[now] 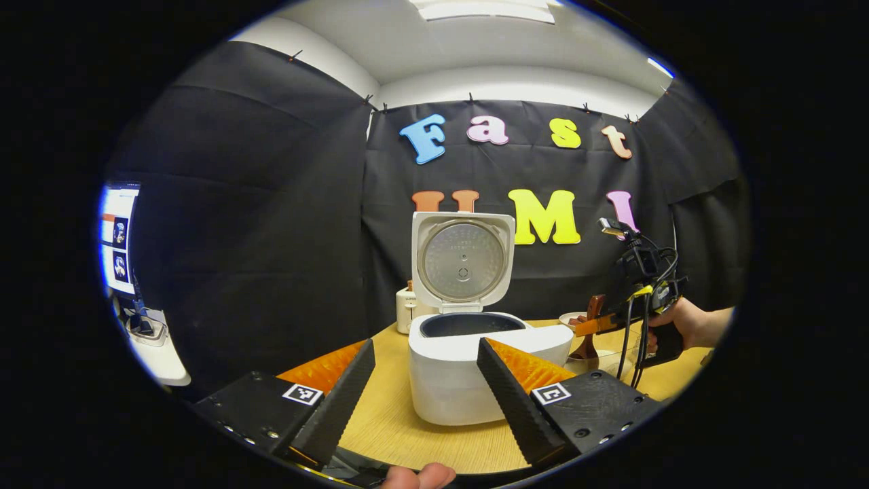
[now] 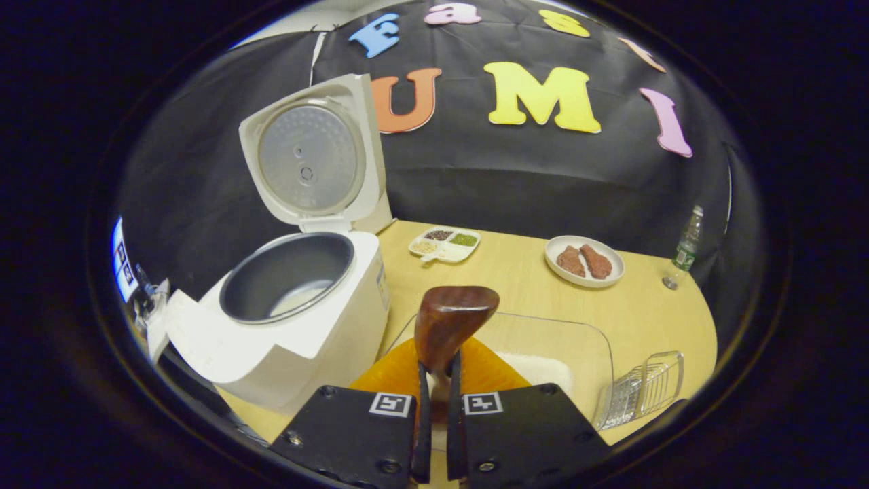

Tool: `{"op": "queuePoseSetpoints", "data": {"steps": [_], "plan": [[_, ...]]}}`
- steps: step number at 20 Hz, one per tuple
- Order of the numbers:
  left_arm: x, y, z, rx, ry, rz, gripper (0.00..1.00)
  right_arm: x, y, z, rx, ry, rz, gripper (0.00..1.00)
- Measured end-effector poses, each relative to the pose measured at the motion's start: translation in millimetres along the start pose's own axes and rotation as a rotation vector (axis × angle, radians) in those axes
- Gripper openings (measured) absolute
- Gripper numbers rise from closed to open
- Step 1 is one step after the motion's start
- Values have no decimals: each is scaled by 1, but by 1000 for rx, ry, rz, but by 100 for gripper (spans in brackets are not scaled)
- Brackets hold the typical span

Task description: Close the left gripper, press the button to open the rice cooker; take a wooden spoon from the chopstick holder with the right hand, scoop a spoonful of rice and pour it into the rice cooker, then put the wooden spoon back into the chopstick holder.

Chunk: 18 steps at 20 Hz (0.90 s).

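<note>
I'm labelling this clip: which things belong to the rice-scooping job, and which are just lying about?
Job:
rice cooker, lid open
wooden spoon, held in the right gripper
clear rice dish

Lying about:
plate of meat
divided tray
bottle
clear rack

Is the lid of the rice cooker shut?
No, the lid stands straight up and the rice cooker shows its open pot in the right gripper view.
</note>
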<state>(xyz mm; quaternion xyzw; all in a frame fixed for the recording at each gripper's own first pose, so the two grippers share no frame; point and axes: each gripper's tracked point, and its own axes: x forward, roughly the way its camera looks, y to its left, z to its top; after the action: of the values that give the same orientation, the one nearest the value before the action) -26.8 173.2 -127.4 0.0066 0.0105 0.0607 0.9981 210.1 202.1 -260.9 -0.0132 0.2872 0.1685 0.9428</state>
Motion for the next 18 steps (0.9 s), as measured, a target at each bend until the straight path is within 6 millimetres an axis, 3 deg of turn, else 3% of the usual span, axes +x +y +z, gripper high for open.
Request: {"op": "queuePoseSetpoints", "data": {"steps": [9,18], "plan": [[-11,-5,13,-18,-23,-14,96,-3,-23,10,498,12,146,14],[-12,-6,16,-32,-31,-16,96,-15,-62,15,716,-65,187,14]]}}
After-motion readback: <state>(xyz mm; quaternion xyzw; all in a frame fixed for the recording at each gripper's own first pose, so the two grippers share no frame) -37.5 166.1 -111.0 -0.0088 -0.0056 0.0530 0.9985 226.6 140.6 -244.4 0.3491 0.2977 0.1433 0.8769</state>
